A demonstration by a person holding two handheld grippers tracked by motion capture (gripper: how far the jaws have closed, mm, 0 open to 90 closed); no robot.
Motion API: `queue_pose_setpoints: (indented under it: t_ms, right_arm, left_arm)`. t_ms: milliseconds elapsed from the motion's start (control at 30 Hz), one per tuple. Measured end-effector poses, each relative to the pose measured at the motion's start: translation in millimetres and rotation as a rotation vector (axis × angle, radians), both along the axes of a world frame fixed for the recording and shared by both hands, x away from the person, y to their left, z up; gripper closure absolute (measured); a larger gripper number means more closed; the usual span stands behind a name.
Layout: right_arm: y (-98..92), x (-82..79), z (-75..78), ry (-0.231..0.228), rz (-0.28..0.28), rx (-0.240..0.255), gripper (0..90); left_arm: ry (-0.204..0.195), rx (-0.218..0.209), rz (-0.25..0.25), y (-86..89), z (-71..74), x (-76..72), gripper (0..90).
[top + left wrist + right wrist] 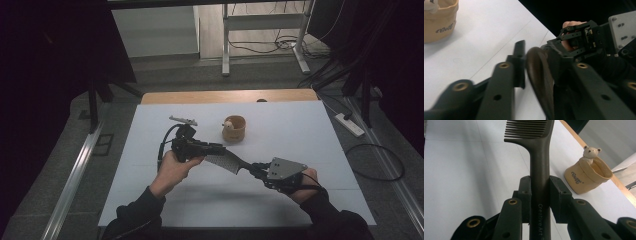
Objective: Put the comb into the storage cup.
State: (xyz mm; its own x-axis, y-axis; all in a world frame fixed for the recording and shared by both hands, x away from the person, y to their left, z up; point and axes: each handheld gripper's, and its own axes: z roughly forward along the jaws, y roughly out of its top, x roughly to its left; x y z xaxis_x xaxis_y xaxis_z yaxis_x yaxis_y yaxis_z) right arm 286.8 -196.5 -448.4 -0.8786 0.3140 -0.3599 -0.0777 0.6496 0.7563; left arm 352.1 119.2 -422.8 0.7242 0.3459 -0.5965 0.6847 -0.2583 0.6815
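A dark comb (227,162) hangs level above the white table between both grippers. My right gripper (252,167) is shut on its handle; in the right gripper view the handle (539,177) runs up between the jaws, and the teeth (526,130) point left at the top. My left gripper (215,149) comes from the left onto the toothed end. In the left gripper view the comb (539,75) stands edge-on between the two pads (520,62), which press on it. The right gripper's body (584,37) shows behind it.
A tan cup (234,129) with a small bear figure (591,152) on its rim stands on the white table cover (300,130) behind the grippers. A wooden edge (225,96) borders the far side. On the floor to the right lie a power strip (350,125) and cables.
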Motion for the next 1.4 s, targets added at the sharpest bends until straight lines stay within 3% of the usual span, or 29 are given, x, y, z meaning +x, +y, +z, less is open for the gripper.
queue_pose_setpoints:
  t_ms: [200,367,533,700,833,1000,1200,1400]
  right_arm:
    - [0.1,0.3,-0.7,0.004,0.006,-0.003,72.3]
    - [1.5,0.4,-3.1,0.0,0.003,-0.019,72.1]
    - [3.6,1.1,-5.3,0.01,0.001,-0.027,71.0]
    - [1.9,2.0,-4.0,0.023,-0.012,-0.008,63.9]
    - [-0.4,6.0,-3.9,0.079,-0.047,0.01,53.6]
    - [-0.8,8.9,-3.9,0.108,-0.083,0.016,42.9]
    - [-3.4,13.9,-3.0,0.178,-0.13,0.026,35.4]
    - [-7.4,17.7,-1.2,0.223,-0.131,0.047,28.8]
  left_arm:
    - [0.028,-0.019,-0.003,1.6,-1.2,1.1,76.2]
    - [0.077,-0.057,-0.023,1.9,-2.8,1.4,81.3]
    - [0.088,-0.065,-0.019,2.9,-3.1,1.2,83.1]
    - [0.084,-0.065,-0.008,6.3,-2.2,1.8,83.3]
    - [0.067,-0.055,-0.002,7.6,-0.7,1.4,83.2]
    - [0.058,-0.046,0.004,7.7,-0.5,1.6,83.2]
    - [0.037,-0.033,0.016,10.5,0.4,2.4,83.2]
    - [0.008,-0.013,0.027,12.2,3.3,1.9,83.2]
